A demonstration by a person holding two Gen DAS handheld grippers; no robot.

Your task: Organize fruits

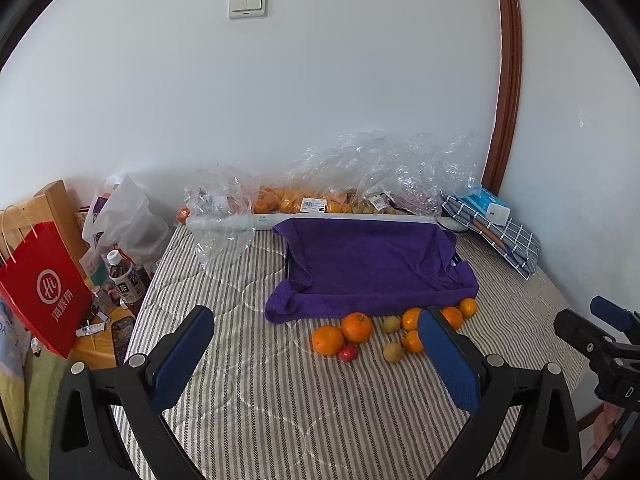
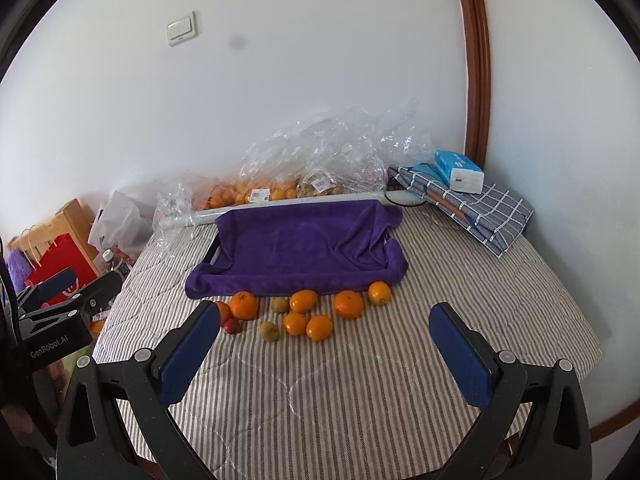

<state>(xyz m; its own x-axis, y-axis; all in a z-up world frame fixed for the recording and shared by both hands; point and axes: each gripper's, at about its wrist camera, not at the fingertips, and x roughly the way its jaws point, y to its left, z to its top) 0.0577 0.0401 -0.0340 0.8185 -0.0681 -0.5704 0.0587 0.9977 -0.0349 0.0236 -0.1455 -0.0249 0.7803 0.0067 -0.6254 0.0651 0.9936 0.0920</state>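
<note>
Several oranges (image 1: 357,327) (image 2: 348,304), two greenish-brown fruits (image 1: 394,352) (image 2: 269,331) and a small red fruit (image 1: 348,353) (image 2: 231,326) lie loose on the striped bed cover, in front of a tray draped with a purple towel (image 1: 372,268) (image 2: 296,248). My left gripper (image 1: 316,328) is open and empty, held short of the fruits. My right gripper (image 2: 324,326) is open and empty, also short of them. Each gripper shows at the edge of the other's view: the right one (image 1: 600,332), the left one (image 2: 76,284).
Clear plastic bags of oranges (image 1: 304,200) (image 2: 256,192) and a white tube (image 1: 280,220) lie along the wall. A folded checked cloth (image 1: 500,236) (image 2: 480,212) with a tissue pack (image 2: 460,170) sits at the back right. A red paper bag (image 1: 44,288) and bottles (image 1: 124,280) stand left of the bed.
</note>
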